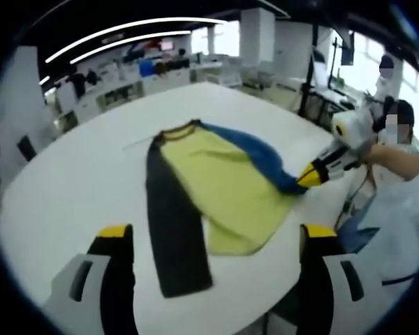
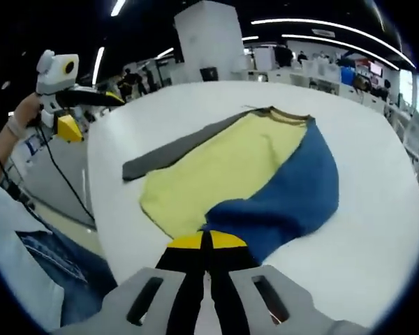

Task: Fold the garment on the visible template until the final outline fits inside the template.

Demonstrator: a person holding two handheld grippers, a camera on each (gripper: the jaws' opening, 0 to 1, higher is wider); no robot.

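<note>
A long-sleeved garment (image 1: 223,185) lies flat on the white table (image 1: 77,174), collar at the far end. Its body is yellow (image 2: 223,164), one sleeve dark grey (image 1: 171,223) and the other blue (image 2: 293,195). The blue sleeve is folded across the body's edge. My right gripper (image 2: 206,241) is shut on the end of the blue sleeve, and from the left gripper view it (image 1: 309,176) comes in from the right at the table edge. My left gripper (image 1: 216,234) is open, held above the near hem with nothing between its jaws. A hand holds it (image 2: 91,115) off the table's side.
A person in light clothes (image 1: 398,209) and jeans (image 2: 42,258) stands at the table edge. A black cable (image 2: 63,174) hangs beside them. Desks and shelves (image 1: 146,77) line the room behind. A thin pale line (image 1: 136,144) lies on the table by the collar.
</note>
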